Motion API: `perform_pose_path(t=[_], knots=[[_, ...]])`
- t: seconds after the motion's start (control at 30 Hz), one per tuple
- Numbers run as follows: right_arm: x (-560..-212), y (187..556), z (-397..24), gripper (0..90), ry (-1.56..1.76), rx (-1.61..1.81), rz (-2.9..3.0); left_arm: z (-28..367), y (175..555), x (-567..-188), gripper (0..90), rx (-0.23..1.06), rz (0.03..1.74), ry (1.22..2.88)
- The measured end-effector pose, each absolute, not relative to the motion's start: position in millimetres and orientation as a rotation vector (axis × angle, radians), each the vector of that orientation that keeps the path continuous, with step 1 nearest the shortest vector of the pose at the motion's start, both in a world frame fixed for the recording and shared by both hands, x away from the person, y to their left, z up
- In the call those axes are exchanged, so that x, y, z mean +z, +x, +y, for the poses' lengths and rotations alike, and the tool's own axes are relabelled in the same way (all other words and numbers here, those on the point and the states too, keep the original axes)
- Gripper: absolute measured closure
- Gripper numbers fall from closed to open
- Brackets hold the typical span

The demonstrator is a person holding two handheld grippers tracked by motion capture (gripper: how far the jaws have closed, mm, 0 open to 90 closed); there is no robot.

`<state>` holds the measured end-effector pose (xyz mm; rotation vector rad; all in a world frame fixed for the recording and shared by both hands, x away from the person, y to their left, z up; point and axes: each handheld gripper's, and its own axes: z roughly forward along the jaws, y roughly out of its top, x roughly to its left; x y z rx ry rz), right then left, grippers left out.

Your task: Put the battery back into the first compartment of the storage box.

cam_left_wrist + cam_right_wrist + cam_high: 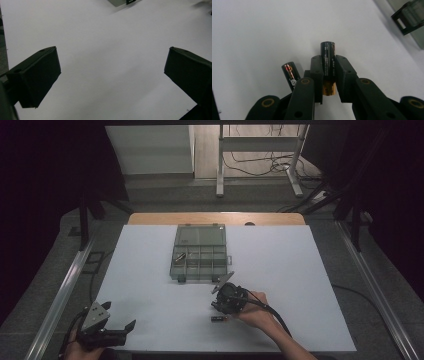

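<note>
At six o'clock of the compartment box (199, 252), my right gripper (329, 67) pinches one battery (328, 58); a second battery (291, 73) lies beside it. Left gripper (111, 75) gapes empty. Grasp done, I judge; next, lift toward twelve o'clock into a compartment.

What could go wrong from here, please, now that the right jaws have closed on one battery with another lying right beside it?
The held battery is pinched along its sides only, so it could slip or swivel when lifted. The second battery lies close beside the right gripper, so a careless move might nudge it and send it rolling. The organizer box has small compartments, so a drop could miss.
</note>
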<state>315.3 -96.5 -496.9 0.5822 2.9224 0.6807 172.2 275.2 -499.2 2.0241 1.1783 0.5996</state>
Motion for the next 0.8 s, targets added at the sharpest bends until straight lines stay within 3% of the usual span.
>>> perform_pose_path(t=[0.8], knots=[[-465.7,340.7,-101.8,76.9,0.688,0.914,2.813,275.3,172.4,-499.3,1.5,0.598,1.18,2.025]])
